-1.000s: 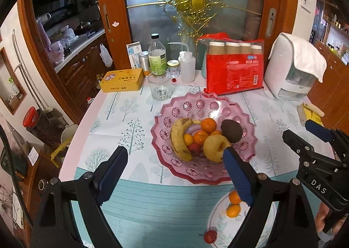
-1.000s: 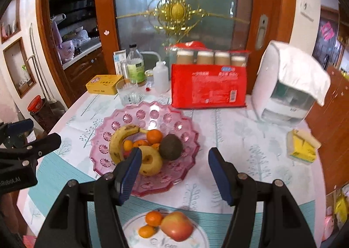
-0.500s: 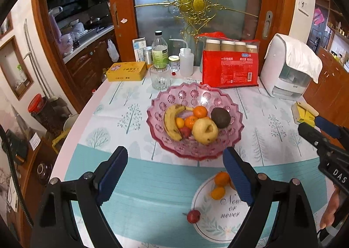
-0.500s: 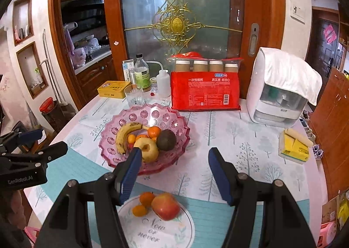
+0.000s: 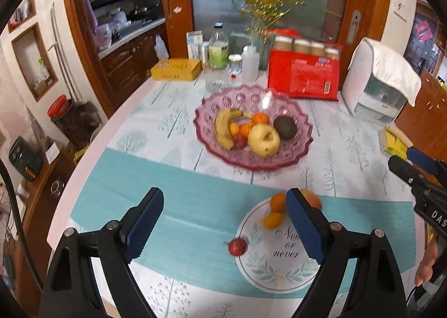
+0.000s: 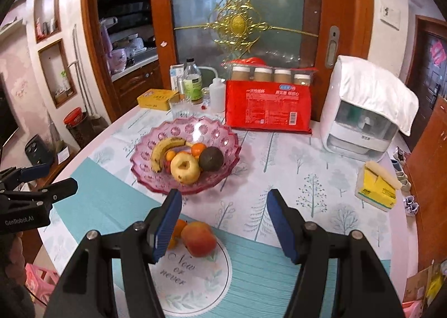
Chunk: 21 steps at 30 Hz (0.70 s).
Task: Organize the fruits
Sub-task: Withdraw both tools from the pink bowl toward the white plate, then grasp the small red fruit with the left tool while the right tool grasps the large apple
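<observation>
- My landmark is the pink glass bowl (image 5: 252, 133), which sits on the table (image 5: 173, 175) with its patterned cloth.
- Inside the bowl I see a banana (image 5: 223, 128) on its left side, a yellow apple (image 5: 264, 140) toward the near rim, a dark avocado (image 5: 285, 128) on the right, and small oranges (image 5: 260, 118) with a small red fruit bunched between them.
- On the near side of the bowl lies a white plate (image 6: 195, 276) printed with lettering; it holds a peach (image 6: 199, 238) and two small oranges (image 5: 277, 202).
- A small red fruit (image 5: 237, 246) rests at the plate's left edge; I cannot tell whether it is on the plate or on the cloth.
- My left gripper (image 5: 225, 224) hangs nearer than the bowl, jaws spread wide with nothing between them.
- My right gripper (image 6: 223, 223) hovers in front of the bowl's near rim, above the plate, jaws moderately apart and gripping nothing.
- Behind the bowl stand a drinking glass (image 6: 181, 108), bottles (image 6: 193, 84), a yellow box (image 6: 156, 98) and a red package (image 6: 268, 108).
- To the bowl's right is a white appliance (image 6: 363, 116) draped with a cloth.
</observation>
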Each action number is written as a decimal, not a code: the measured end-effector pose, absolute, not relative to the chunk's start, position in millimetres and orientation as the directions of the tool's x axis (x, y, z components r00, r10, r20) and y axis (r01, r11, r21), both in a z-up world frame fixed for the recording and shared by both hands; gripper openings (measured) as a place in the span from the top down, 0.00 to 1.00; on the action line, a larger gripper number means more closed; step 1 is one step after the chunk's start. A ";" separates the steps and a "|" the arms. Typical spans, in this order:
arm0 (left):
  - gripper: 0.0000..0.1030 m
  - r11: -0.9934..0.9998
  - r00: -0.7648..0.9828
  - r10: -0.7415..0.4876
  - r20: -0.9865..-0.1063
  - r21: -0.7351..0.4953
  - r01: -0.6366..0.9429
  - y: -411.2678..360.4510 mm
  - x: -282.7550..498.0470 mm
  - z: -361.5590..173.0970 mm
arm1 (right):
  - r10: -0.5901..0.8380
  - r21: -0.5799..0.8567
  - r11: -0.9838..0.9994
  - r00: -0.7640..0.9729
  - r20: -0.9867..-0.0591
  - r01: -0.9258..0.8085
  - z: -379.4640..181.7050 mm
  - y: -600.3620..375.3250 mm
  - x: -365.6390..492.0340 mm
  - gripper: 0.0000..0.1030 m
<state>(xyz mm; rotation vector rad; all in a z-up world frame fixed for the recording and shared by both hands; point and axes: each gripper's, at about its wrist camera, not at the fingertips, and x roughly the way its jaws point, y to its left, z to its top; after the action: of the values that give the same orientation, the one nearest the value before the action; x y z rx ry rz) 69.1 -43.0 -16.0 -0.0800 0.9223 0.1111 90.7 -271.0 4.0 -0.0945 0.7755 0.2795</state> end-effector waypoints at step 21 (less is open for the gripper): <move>0.21 0.992 0.385 -0.065 -0.921 -0.102 -0.076 -47.4 87.8 -179.8 | 0.315 0.147 0.909 0.411 -0.855 -0.390 -131.3 -245.0 127.3 0.38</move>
<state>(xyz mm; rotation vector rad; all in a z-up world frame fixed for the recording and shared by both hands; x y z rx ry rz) 87.8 -47.4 -179.8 -0.1347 1.1767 0.0069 127.3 -245.0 -131.3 -0.0792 1.0574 0.4446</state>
